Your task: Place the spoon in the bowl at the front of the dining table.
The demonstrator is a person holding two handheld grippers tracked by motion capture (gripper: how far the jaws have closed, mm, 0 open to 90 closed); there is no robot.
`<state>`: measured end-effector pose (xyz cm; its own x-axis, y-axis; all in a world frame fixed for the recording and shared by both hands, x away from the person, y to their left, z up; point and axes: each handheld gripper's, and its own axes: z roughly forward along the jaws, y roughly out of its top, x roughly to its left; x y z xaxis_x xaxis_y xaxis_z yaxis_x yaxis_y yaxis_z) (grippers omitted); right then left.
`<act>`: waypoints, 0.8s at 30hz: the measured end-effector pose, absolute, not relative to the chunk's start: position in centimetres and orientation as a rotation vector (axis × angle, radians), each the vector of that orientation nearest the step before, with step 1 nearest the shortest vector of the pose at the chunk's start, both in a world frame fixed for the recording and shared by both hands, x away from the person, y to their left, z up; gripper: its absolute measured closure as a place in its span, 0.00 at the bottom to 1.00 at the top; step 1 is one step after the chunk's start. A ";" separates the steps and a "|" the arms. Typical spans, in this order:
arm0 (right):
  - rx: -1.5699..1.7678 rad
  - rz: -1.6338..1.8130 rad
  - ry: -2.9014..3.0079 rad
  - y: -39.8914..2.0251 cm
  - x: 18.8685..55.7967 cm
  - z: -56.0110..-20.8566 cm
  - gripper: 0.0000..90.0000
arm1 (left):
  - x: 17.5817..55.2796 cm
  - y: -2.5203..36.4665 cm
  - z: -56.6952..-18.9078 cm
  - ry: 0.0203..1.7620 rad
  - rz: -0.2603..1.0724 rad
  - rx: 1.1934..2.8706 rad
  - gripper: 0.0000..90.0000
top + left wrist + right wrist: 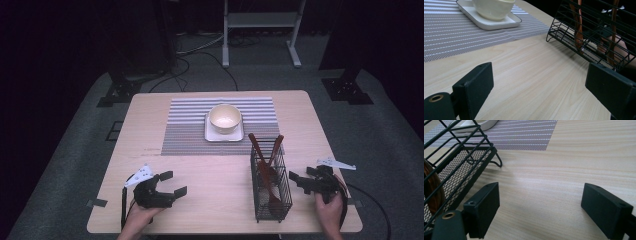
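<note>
**Spoons waited in the rack**

While both grippers, left and right, rested with fingers spread and empty, the wooden spoons stood in the wire rack beside the right one: light, stiff, smooth, best pinched by their upper handles.

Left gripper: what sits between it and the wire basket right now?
Nothing. In the high view, bare wooden table separates the left gripper from the wire basket; the left gripper view shows the same bare stretch.
</note>
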<state>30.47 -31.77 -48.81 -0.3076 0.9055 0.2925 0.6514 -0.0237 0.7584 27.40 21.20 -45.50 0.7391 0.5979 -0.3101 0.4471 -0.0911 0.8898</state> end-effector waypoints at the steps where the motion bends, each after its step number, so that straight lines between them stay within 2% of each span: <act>1: 1.639 1.243 1.967 -31.8 30.5 -48.8 0.16 | 27.4 21.1 -45.5 0.830 0.150 1.726 0.08; 12: 1.636 1.237 1.972 -31.7 30.5 -48.8 0.16 | 27.5 19.3 -44.6 0.786 0.108 1.740 0.08; 24: 1.633 1.239 1.972 -31.7 30.5 -48.8 0.16 | 27.6 15.7 -42.9 0.681 0.057 1.776 0.08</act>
<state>30.47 -31.69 -48.80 -0.3113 0.9062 0.2861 0.6513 -0.0157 0.7587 27.64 15.66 -42.87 0.8290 0.4712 -0.3013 0.4148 -0.1566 0.8963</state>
